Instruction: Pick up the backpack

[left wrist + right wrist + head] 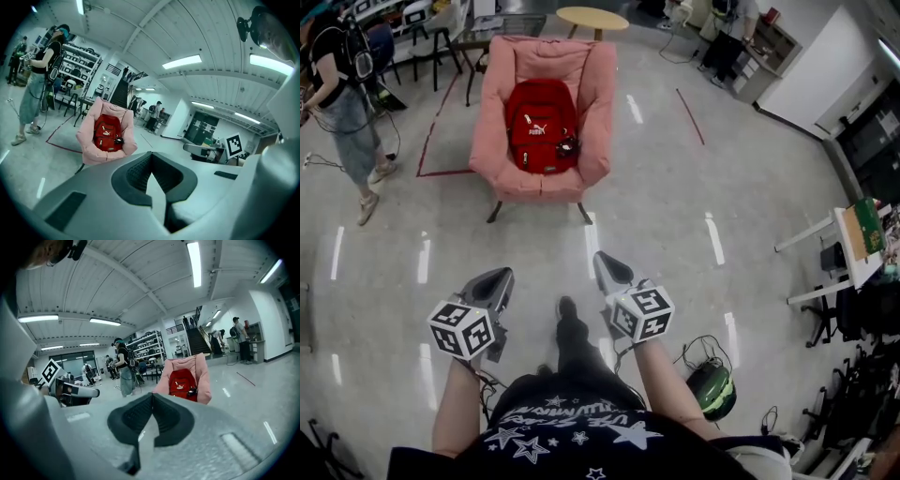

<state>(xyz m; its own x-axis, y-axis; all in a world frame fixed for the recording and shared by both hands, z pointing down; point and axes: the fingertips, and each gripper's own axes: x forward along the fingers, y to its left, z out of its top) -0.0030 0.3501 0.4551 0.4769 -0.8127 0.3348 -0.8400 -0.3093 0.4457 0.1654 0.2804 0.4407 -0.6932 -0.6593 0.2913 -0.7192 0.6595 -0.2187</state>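
Your left gripper [492, 281] and right gripper [609, 269] (jaws together, empty) point at the red Puma backpack [542, 127], well ahead on the pink armchair [595, 103].

Bare glossy grey floor [675, 206] lies open from left claw [494, 279] and right claw [607, 265] to the padded pink armchair [595, 94]; a person [342, 103] stands well left.

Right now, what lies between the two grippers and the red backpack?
The head view shows only bare shiny floor, then the front edge of the pink armchair in which the backpack sits. Left gripper and right gripper are shut, empty.
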